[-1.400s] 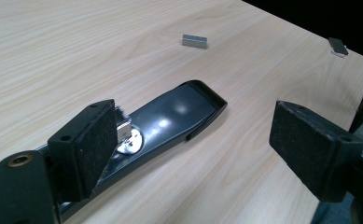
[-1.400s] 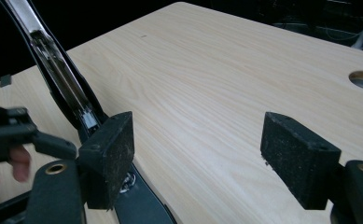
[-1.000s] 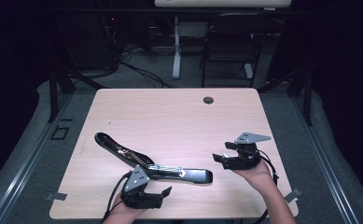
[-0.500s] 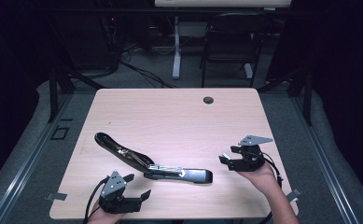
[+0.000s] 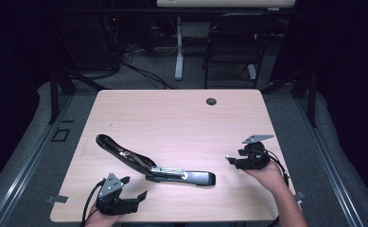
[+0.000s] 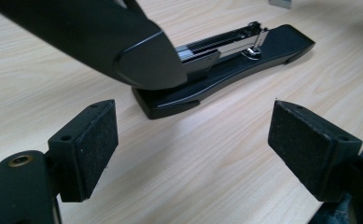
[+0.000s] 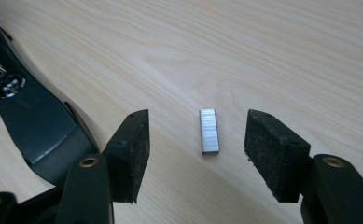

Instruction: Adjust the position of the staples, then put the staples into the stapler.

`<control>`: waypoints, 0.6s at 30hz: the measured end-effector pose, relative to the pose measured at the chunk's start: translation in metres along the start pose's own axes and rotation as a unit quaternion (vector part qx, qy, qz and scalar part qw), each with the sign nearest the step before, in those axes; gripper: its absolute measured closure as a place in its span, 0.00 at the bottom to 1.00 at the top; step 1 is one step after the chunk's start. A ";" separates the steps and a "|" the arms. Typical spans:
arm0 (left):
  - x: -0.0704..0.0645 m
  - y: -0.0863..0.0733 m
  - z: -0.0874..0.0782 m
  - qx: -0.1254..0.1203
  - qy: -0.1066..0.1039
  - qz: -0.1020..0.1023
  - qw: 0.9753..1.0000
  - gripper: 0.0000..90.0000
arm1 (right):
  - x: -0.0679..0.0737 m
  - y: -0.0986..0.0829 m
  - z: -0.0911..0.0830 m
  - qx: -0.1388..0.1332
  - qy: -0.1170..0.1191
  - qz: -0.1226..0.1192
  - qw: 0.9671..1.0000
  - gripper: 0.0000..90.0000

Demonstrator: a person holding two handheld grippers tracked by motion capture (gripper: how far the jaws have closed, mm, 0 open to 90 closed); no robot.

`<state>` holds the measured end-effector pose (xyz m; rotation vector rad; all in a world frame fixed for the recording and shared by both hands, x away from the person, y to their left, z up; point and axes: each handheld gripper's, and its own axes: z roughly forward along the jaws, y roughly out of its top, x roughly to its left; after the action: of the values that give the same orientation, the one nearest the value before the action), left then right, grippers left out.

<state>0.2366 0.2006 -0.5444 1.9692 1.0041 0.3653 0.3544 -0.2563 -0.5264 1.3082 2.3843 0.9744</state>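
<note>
A long black stapler (image 5: 158,168) lies swung open on the wooden table (image 5: 181,118), its base (image 6: 235,70) flat and its upper arm (image 6: 100,42) raised toward the left. My left gripper (image 5: 135,188) sits near the front edge just short of the stapler's hinge end, open, with bare table between its pads (image 6: 90,140). My right gripper (image 5: 233,159) hovers right of the stapler's front end. In the right gripper view, it (image 7: 198,149) stands open around a small silver staple strip (image 7: 209,130) lying flat on the wood, touching neither pad.
A dark grommet hole (image 5: 211,101) sits near the table's far edge. Behind the table stand a chair (image 5: 233,47) and a desk leg (image 5: 178,47) with cables on the floor. The stapler's base (image 7: 34,116) lies close to the left of my right gripper.
My left gripper has drawn back from over the stapler, leftward and toward the table's front edge. The right gripper has shifted slightly. The stapler has not moved.
</note>
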 end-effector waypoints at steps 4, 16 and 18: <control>0.003 -0.001 0.000 0.001 0.005 -0.009 1.000 0.18 | -0.005 0.004 0.002 0.013 -0.007 0.006 1.000 0.46; 0.007 0.000 0.001 -0.003 0.004 -0.024 1.000 0.18 | -0.010 0.015 0.005 0.036 -0.009 0.011 0.999 0.50; 0.007 0.000 0.001 -0.006 0.003 -0.023 1.000 0.18 | -0.011 0.016 0.007 0.043 -0.007 0.011 0.999 0.50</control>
<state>0.2417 0.2058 -0.5462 1.9311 1.0475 0.3506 0.3746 -0.2562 -0.5214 1.3685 2.4312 0.8728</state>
